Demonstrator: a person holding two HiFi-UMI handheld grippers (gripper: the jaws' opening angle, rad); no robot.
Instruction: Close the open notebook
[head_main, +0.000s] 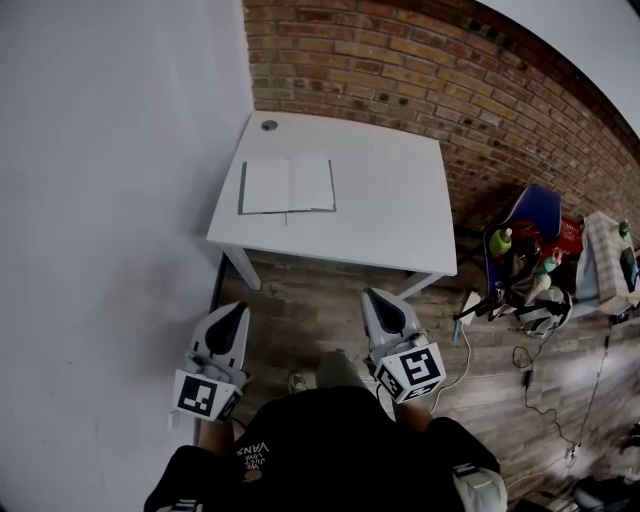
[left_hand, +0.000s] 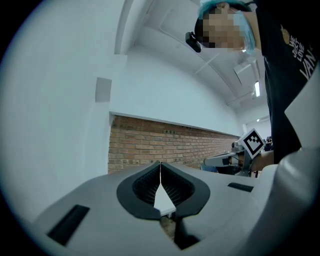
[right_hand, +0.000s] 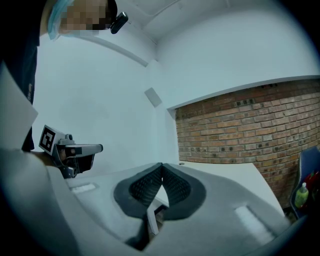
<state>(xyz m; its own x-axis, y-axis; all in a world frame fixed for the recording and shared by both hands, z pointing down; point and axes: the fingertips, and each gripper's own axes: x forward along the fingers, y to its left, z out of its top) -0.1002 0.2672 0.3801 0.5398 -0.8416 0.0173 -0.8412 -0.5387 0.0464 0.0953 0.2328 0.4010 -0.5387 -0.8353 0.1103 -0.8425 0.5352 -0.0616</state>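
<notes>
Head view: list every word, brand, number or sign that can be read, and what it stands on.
"VANS": white print on the person's black shirt; smaller print beside it is too small to read.
Square-patterned markers on the left gripper and right gripper: patterns only, no letters.
No legible writing on the open white paper notebook.

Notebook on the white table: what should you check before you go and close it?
1. Notebook lies open and flat on the table: ok.
2. Nothing lies on its pages: ok.
3. Left gripper shut and empty: ok.
4. Right gripper shut and empty: ok.
5. Grippers near enough to touch the notebook: not ok, both hang over the floor, short of the table.
6. Which cover flips more easily: cannot tell.
</notes>
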